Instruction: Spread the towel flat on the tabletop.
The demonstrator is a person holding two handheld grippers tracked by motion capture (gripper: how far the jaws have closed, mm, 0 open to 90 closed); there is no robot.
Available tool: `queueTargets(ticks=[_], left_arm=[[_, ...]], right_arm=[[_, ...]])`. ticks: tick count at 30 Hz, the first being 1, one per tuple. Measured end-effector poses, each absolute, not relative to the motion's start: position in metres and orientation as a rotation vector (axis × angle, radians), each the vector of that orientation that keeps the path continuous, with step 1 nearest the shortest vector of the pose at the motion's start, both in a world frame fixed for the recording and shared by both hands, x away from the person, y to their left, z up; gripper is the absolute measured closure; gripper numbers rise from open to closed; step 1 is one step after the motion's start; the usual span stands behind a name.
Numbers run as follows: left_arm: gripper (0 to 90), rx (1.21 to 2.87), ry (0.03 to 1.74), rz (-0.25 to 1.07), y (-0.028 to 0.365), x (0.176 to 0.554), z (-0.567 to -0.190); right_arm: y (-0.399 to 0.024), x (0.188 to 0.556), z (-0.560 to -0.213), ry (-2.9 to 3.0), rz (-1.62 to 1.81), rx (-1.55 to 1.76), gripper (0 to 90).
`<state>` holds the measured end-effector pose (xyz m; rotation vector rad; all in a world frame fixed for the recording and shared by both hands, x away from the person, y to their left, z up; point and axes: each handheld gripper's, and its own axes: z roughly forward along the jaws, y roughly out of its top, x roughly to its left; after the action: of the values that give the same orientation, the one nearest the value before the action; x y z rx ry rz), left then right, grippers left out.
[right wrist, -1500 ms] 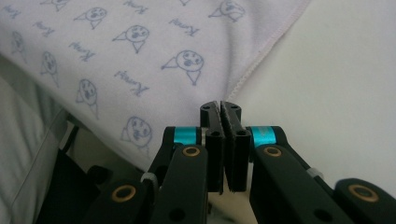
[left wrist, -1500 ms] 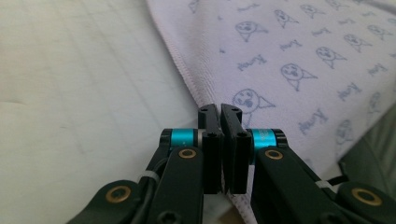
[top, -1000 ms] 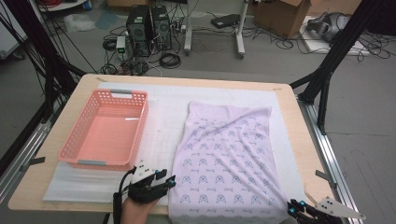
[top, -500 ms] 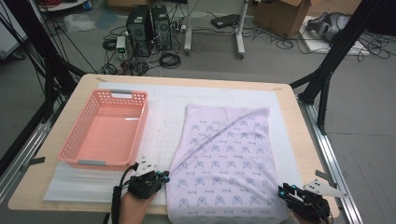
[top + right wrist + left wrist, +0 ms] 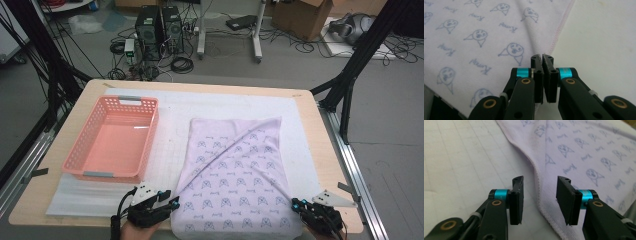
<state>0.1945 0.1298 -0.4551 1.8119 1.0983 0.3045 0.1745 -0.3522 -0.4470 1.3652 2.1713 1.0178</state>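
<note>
**Both grippers at near corners of printed cloth, basket off to the left**

Lavender cloth (image 5: 235, 180) w/ blue print lies flat on white mat (image 5: 175, 115) on the bench (image 5: 310, 100), right of centre, one diagonal crease running across it. Near edge reaches the bench's front.

Left gripper (image 5: 172, 203) at cloth's near-left corner; jaws have just been opening and stand apart, cloth hem (image 5: 537, 182) runs between them in left gripper view, pads not pressing on it. One jaw over bare mat, other over cloth.

Right gripper (image 5: 298, 205) at near-right corner; jaws have just been closing and now stand pressed together in right gripper view, at the pink-stitched hem (image 5: 559, 27). Can't tell if fabric is pinched between them – tips sit right at the edge, cloth to one side, bare mat to the other.

Around: pink plastic basket (image 5: 82, 162) on the mat, left of the cloth, well apart from it, nothing seen inside. Nothing lies on the cloth or between grippers and corners. Beyond the bench: PC towers (image 5: 160, 22), cable tangle (image 5: 180, 62) on the floor, cardboard box (image 5: 300, 12), black frame legs (image 5: 350, 75) at right
</note>
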Motion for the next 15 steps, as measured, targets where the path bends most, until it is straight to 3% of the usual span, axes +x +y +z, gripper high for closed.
queueTargets(ticks=[9,12,13,15], left_arm=[[51.3,1.813,1.069,0.288,0.123,0.203,-0.455],[51.8,1.817,1.061,0.260,0.119,0.205,-0.456],[52.1,1.825,1.055,0.252,0.118,0.204,-0.457],[56.2,1.854,1.032,0.233,0.113,0.203,-0.460]], right_arm=[[-0.375,0.133,-0.442,2.178,0.941,1.397,87.4],[-0.375,0.128,-0.440,2.173,0.984,1.386,80.7],[-0.374,0.130,-0.437,2.144,1.005,1.387,73.0],[-0.373,0.138,-0.435,2.105,1.053,1.408,68.4]])
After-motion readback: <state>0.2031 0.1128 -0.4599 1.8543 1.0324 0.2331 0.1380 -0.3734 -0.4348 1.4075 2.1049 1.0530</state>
